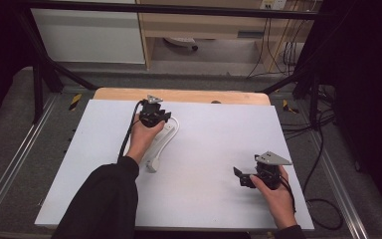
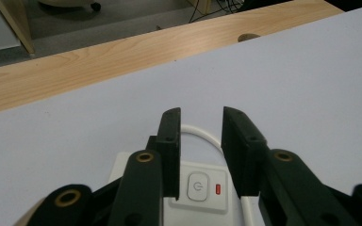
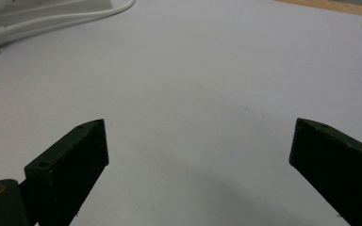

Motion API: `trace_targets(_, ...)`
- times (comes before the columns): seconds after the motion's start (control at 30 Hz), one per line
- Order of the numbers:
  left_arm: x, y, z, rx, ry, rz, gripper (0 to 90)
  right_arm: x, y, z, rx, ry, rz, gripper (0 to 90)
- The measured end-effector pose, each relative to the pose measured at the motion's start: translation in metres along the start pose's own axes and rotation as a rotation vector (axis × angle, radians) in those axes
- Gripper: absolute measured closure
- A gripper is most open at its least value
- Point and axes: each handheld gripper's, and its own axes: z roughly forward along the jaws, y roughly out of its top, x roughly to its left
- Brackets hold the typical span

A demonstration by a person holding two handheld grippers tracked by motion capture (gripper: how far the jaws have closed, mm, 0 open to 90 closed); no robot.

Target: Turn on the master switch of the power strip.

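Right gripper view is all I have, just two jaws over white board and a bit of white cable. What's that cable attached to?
Observer: It belongs to a white power strip lying on the white board at the far left.
Operator: Where is the left gripper?
Observer: The left gripper hangs right over the strip's far end, jaws a little apart with nothing between them.
Operator: What's under those jaws?
Observer: The strip's power button, with a small red light beside it.
Operator: And where is my gripper?
Observer: The right gripper sits near the board's right front, jaws wide open, pointing left.
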Motion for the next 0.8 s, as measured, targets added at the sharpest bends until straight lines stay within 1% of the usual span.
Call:
trace_targets(0.17, -0.0018, -0.0011, 0.0021, 0.003, -0.022, 0.005, 78.8, -0.0001, 0.0002, 0.0000, 0.002, 0.001, -0.001, 5.7)
trace_targets(0.37, -0.0050, -0.0017, 0.0043, 0.007, -0.039, 0.021, 85.6, 0.0001, 0.0002, 0.0002, 0.005, 0.003, 0.000, 5.6)
trace_targets(0.57, -0.0045, -0.0031, 0.0067, 0.017, -0.042, 0.020, 89.9, -0.0002, 0.0001, 0.0001, 0.007, 0.002, -0.001, 5.6)
trace_targets(0.8, -0.0031, -0.0040, 0.0081, 0.021, -0.054, 0.007, 90.0, -0.0004, 0.0002, -0.0002, 0.005, 0.001, 0.000, 5.6)
